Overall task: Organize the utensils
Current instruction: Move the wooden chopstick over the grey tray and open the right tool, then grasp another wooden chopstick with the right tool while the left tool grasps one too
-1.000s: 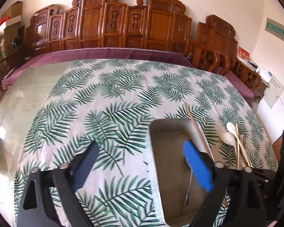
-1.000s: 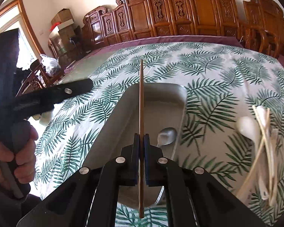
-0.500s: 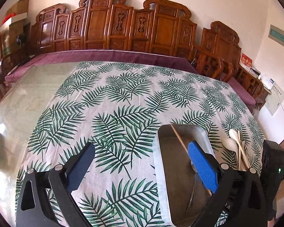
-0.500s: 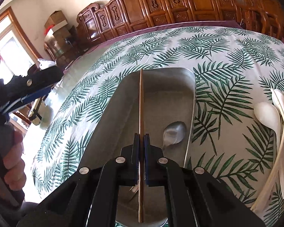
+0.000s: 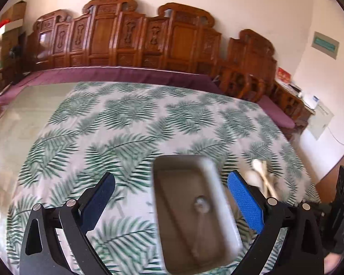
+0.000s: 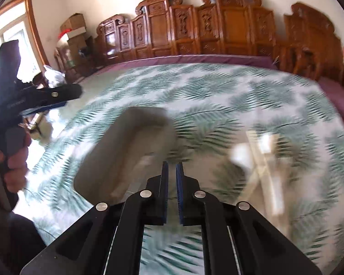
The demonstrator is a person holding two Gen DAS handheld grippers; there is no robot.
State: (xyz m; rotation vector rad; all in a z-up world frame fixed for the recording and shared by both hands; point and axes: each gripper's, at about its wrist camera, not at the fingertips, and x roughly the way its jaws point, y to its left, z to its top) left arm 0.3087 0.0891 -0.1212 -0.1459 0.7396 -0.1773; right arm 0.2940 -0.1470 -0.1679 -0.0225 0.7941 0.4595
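Setting: a table under a palm-leaf tablecloth (image 5: 117, 123), carved wooden chairs (image 5: 149, 39) lined along the far wall; both views are motion-blurred.
Tray: a grey rectangular tray (image 5: 208, 169) sits on the cloth, a metal spoon (image 5: 200, 204) lying inside it.
Waiting utensils: a pale heap of white spoons and light chopsticks (image 6: 261, 151) lies on the cloth to the tray's right, near it but apart.
Left gripper (image 5: 170, 198): blue pads spread wide, nothing between them, poised above the tray's near end.
Right gripper (image 6: 172, 190): pads drawn almost together with a thin gap, nothing visibly pinched, aimed between tray and heap.
Step in hand, as it appears: going for the next piece from the heap.
Doing it well: widen the pads before descending, single out one handle rather than the tangle, pinch near its middle, then lay it lengthwise beside the spoon.
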